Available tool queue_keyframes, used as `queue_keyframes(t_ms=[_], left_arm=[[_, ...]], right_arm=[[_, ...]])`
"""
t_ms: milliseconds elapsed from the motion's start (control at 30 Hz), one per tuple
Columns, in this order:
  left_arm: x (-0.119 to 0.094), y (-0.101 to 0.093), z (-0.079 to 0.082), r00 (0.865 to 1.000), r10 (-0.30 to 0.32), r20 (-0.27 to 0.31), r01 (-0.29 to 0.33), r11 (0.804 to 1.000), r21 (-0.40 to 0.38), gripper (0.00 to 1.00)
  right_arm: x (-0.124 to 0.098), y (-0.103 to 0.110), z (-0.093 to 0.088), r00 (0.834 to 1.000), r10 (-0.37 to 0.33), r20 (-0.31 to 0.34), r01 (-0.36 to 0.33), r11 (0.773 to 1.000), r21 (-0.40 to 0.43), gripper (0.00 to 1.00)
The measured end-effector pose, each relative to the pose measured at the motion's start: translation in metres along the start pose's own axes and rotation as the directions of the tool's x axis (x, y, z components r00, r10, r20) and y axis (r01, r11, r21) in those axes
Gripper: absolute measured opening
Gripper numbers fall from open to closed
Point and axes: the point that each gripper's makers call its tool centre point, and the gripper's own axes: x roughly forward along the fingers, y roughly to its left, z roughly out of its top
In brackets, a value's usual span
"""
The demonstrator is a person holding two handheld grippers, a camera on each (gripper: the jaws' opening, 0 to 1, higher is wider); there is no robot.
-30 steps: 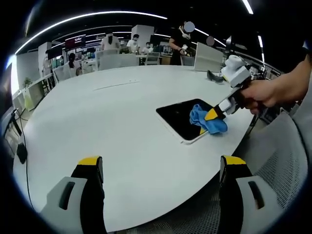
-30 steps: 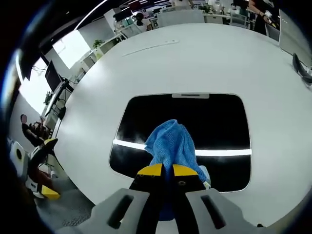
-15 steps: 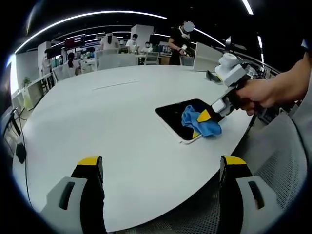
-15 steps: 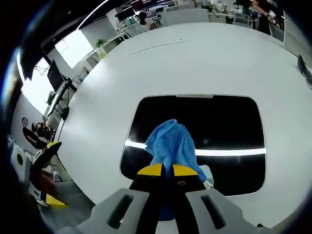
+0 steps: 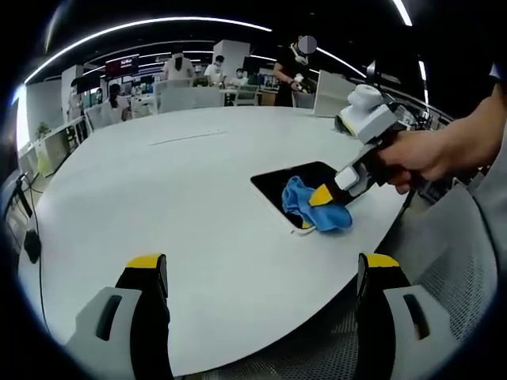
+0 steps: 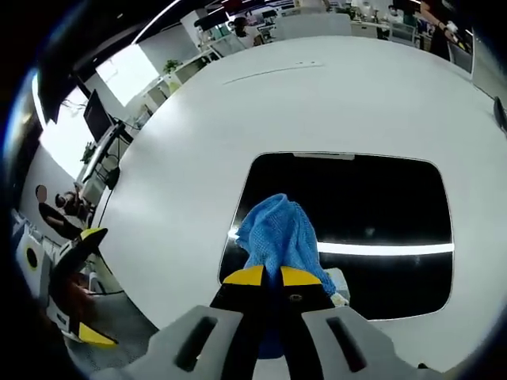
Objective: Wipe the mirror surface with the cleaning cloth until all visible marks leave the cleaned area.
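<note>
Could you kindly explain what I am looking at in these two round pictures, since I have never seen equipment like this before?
There is no robot here: a person holds a two-jaw tool in each hand, and a fisheye camera rides on each tool.

The left gripper view looks out over a large white table. The left gripper is at the bottom of that view, its yellow-tipped jaws wide apart and empty. Further off, the person's hand holds the right gripper down on a dark mirror lying flat near the table's edge.

The right gripper view looks along that tool's own jaws. They are closed on a blue cleaning cloth, which is pressed onto the mirror. A bright ceiling light shows as a streak in the glass.
</note>
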Motion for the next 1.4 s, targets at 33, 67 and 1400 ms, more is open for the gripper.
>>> queue_keyframes(t_ms=[33, 67, 1400], left_arm=[[0.0, 0.0, 0.0, 1.0, 0.001, -0.001, -0.001, 1.0, 0.0, 0.99], [0.0, 0.0, -0.001, 1.0, 0.001, -0.002, -0.001, 1.0, 0.001, 0.99], [0.001, 0.001, -0.001, 1.0, -0.001, -0.003, 0.001, 1.0, -0.006, 0.99]], right_arm=[[0.001, 0.002, 0.0, 1.0, 0.002, 0.001, -0.002, 1.0, -0.001, 0.0], [0.001, 0.004, 0.0, 1.0, 0.005, 0.001, -0.005, 1.0, 0.0, 0.0], [0.011, 0.019, 0.008, 0.999, 0.037, -0.003, -0.037, 0.999, -0.036, 0.0]])
